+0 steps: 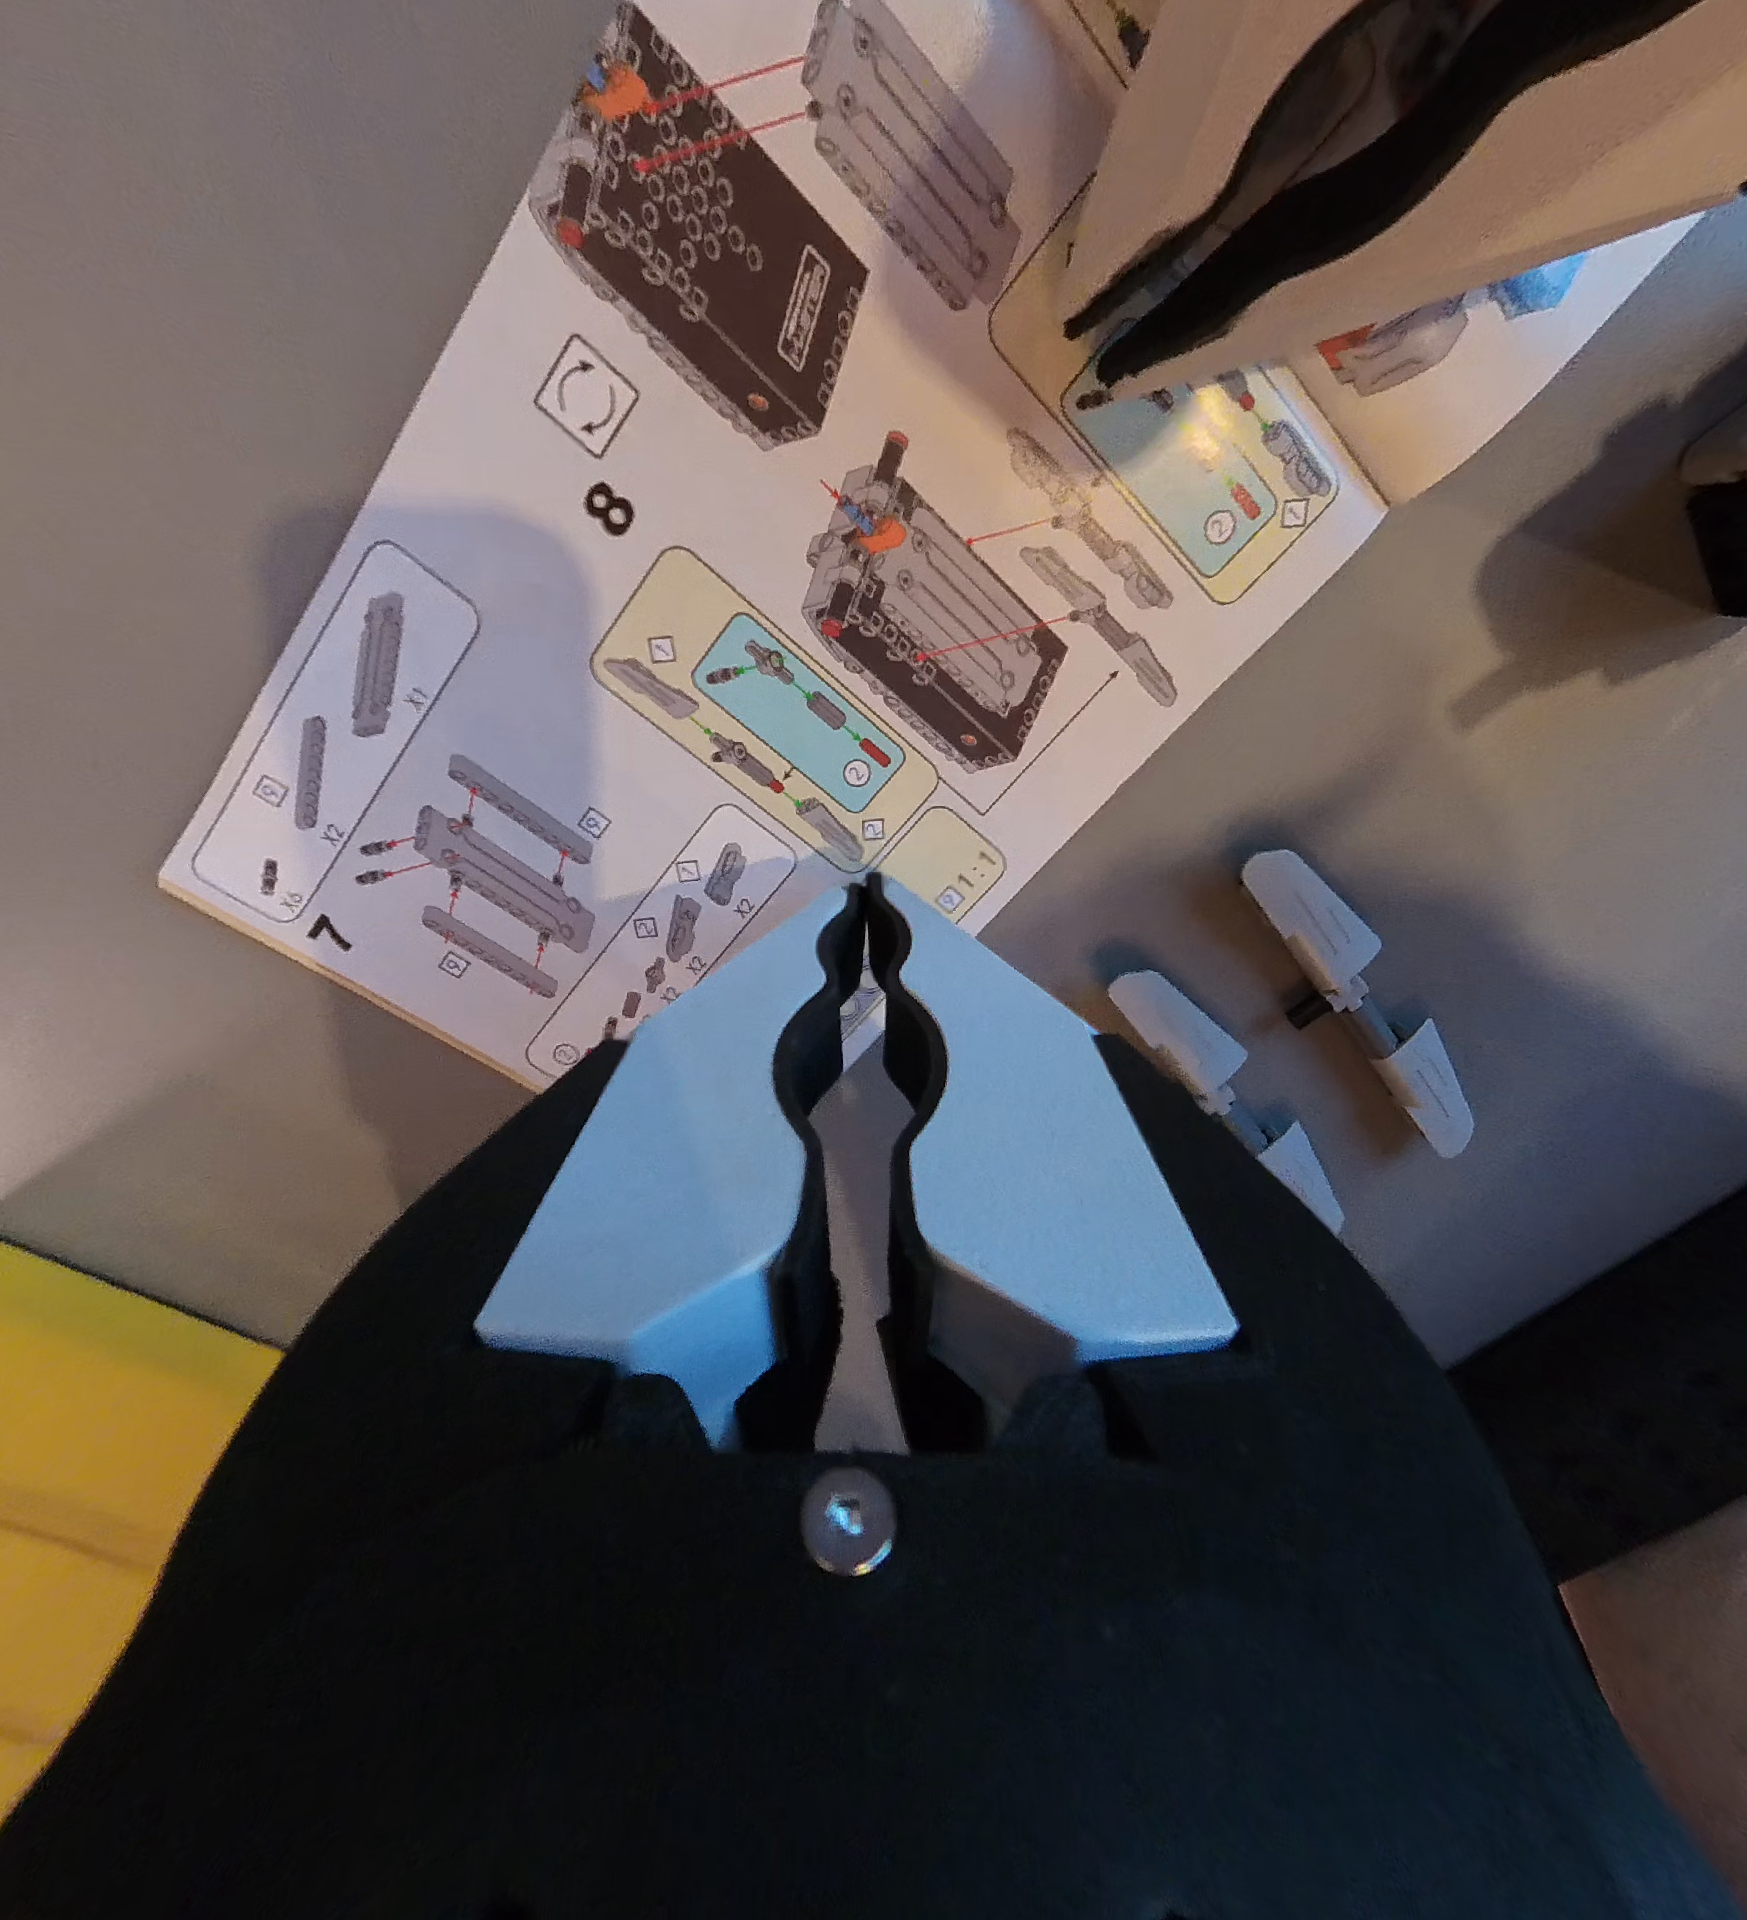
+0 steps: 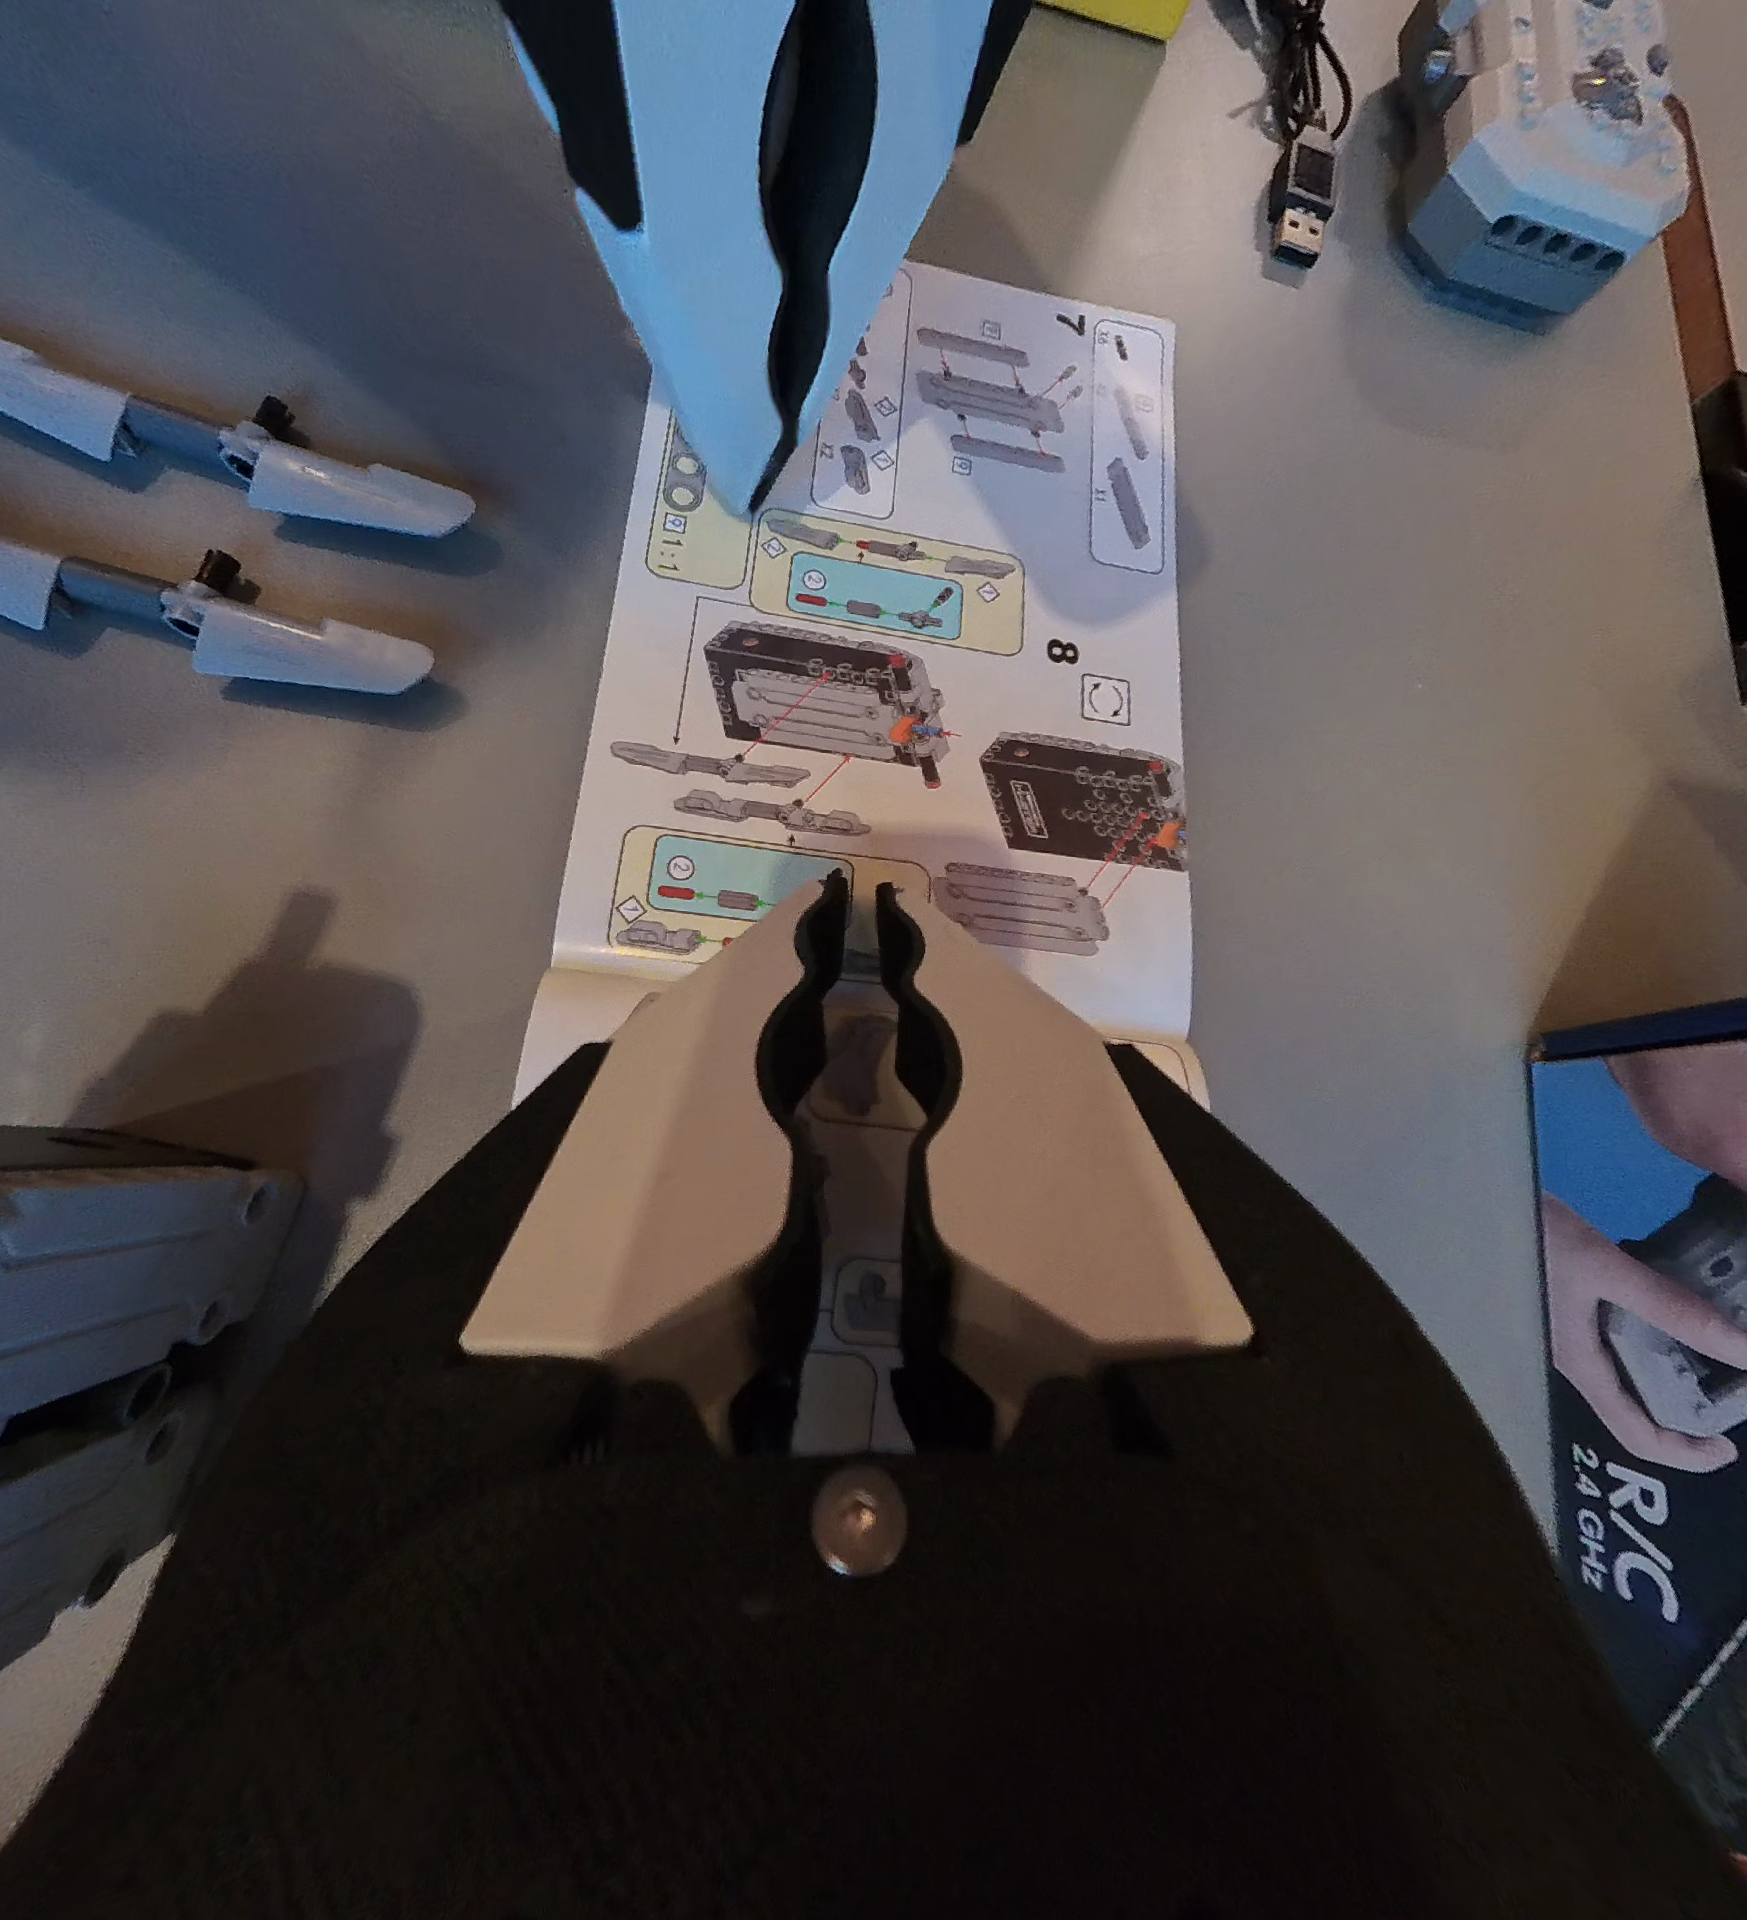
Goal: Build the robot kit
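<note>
My left tool [image 1: 867,885], pressed together, and my right tool [image 2: 856,885], slightly spread, both hover over the instruction sheet [image 2: 1045,623] mid-frame on the bench [image 2: 1420,727].

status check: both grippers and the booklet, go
Left gripper shut, tips at booklet edge. Right gripper slightly open, empty, over the opposite end of the booklet. Two white winged parts beside it, apart.

Opposed downward wrist views (shared booklet [image 1: 744,582])
</note>
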`<state>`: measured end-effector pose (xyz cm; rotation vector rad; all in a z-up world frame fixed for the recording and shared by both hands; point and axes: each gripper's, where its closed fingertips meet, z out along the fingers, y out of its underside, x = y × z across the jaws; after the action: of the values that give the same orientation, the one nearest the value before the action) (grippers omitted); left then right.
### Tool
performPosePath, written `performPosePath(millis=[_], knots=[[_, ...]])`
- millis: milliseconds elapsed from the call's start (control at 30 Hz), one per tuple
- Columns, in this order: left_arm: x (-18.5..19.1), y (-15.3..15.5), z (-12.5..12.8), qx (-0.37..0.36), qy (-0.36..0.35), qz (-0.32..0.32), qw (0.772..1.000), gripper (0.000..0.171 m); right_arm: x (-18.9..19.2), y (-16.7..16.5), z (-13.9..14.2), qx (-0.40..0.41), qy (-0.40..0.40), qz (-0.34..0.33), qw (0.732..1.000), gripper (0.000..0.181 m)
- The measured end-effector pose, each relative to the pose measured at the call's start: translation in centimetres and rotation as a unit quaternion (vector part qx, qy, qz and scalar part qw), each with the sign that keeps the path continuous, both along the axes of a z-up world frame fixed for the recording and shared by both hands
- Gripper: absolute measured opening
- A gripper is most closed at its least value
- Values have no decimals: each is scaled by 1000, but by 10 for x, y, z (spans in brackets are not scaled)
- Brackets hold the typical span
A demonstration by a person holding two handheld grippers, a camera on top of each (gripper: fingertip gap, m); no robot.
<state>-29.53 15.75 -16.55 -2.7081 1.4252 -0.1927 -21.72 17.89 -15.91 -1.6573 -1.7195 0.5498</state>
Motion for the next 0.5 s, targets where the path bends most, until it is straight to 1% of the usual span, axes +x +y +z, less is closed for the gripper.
performPosePath(millis=[100, 267, 367, 500], knots=[[-8, 5, 0, 14, 20, 9, 1000, 0, 0, 0, -1, -3, 3, -1, 1000, 4], [-6, 3, -3, 2, 12, 11, 1000, 0, 0, 0, 2, -19, 25, 0, 1000, 4], [-6, 3, -3, 1, 9, 14, 1000, 0, 5, 6, 8, 8, 24, -2, 1000, 13], [-6, 3, -3, 3, 10, 9, 1000, 0, 17, 16, 6, 10, 6, -23, 1000, 15]])
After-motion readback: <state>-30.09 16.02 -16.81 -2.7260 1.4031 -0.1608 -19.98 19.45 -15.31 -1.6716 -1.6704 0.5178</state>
